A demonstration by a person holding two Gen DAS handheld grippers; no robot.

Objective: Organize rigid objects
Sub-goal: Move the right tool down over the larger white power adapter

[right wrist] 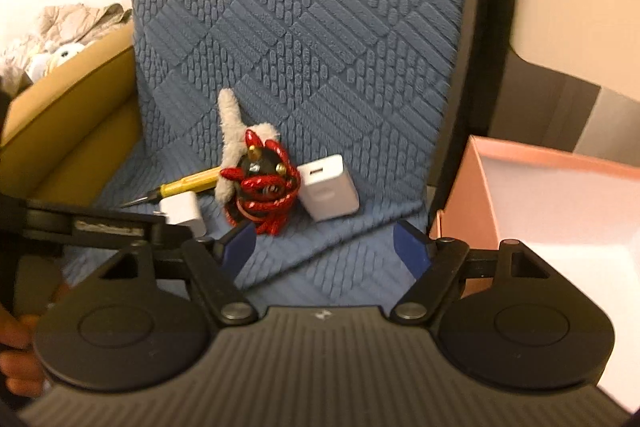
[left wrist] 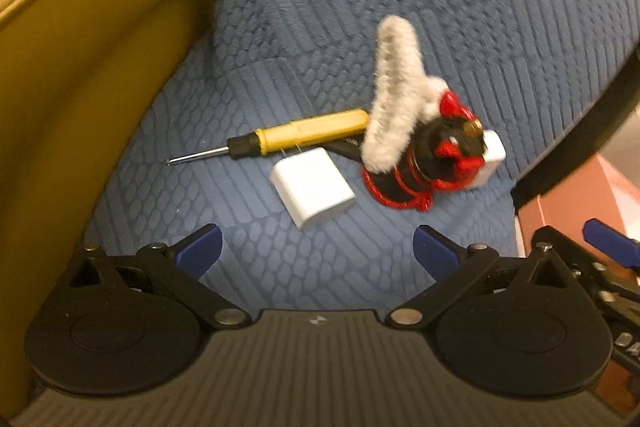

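Both of my hand-held grippers stood wide and empty, left (left wrist: 316, 247) and right (right wrist: 326, 241). Just ahead of the left lay the small white charger (left wrist: 312, 193); beyond it the yellow screwdriver (left wrist: 280, 141) lay crosswise, tip left.

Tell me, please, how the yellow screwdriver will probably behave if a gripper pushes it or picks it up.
The yellow screwdriver looks stiff, so it should keep its shape. Its round handle may roll, though the textured blue cover probably slows it. The thin metal tip looks hard to pinch; the thicker handle seems easier.
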